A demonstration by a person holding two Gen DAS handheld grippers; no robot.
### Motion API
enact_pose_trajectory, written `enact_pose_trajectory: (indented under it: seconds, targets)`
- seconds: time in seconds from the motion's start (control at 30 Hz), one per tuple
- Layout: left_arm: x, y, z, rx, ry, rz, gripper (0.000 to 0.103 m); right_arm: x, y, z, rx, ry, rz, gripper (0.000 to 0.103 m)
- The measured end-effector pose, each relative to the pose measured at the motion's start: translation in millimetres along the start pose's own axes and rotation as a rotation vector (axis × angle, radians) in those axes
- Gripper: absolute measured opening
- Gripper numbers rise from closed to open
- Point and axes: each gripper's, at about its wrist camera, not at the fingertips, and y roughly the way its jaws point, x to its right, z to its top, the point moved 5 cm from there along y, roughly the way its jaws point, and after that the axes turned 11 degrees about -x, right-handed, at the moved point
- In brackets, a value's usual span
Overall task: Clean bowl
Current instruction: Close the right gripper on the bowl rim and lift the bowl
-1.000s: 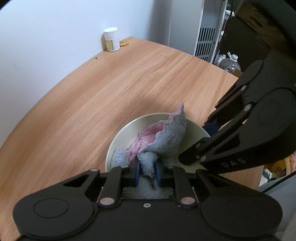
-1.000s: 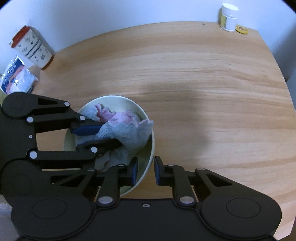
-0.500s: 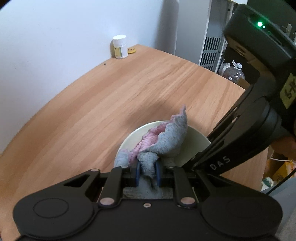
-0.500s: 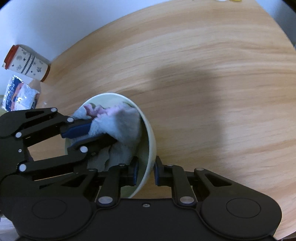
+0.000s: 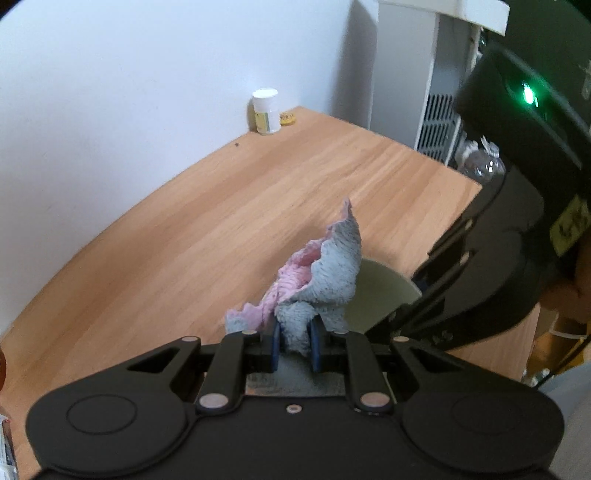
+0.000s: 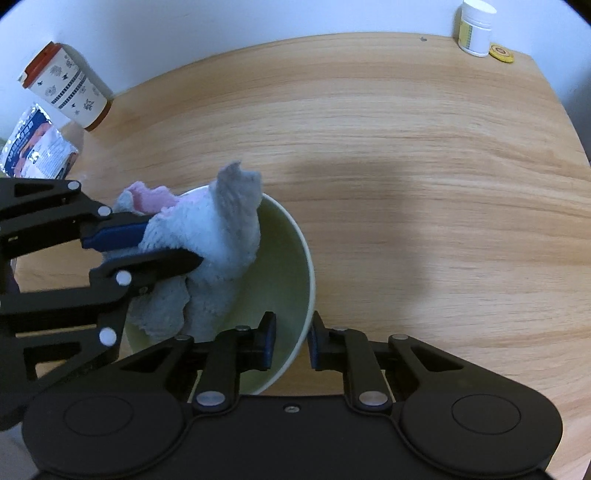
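Since a second ago my right claw, clamped on the bowl rim, has tilted it; my left claw, clamped on the cloth, has lifted partly out. Wiping appears unfinished.

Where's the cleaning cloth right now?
In the right wrist view, the cloth sits left of centre, pinched by the left gripper against the inside of the tilted bowl.

A lived-in home room: wooden table against white wall, lidded paper cup, snack packet, pill jar.
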Motion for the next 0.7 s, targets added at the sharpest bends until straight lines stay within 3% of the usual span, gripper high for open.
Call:
enact_pose_trajectory:
  seconds: [0.3, 0.4, 0.53, 0.6, 0.7]
  targets:
    - [-30.6, -25.6, -2.3, 0.050, -0.216, -0.049, 0.015, -1.7, -10.4, 0.3, 0.055, -0.062, -0.045, 0.013]
    - [-45.8, -38.9, -8.9, 0.081, -0.334, -0.077, 0.015, -8.8, -15.8, -0.7, 0.090, -0.114, -0.091, 0.011]
    - [-64.8, -59.6, -15.7, 0.163, -0.466, -0.079, 0.015, -27.8, -26.0, -2.1, 0.162, -0.254, -0.173, 0.008]
    - [-72.7, -64.2, -18.1, 0.179, -0.538, -0.123, 0.015, -38.2, -29.1, -5.8, 0.191, -0.343, -0.233, 0.009]
    - [-73.5, -65.7, -20.1, 0.179, -0.559, -0.153, 0.015, -50.7, -30.8, -12.9, 0.228, -0.459, -0.307, 0.009]
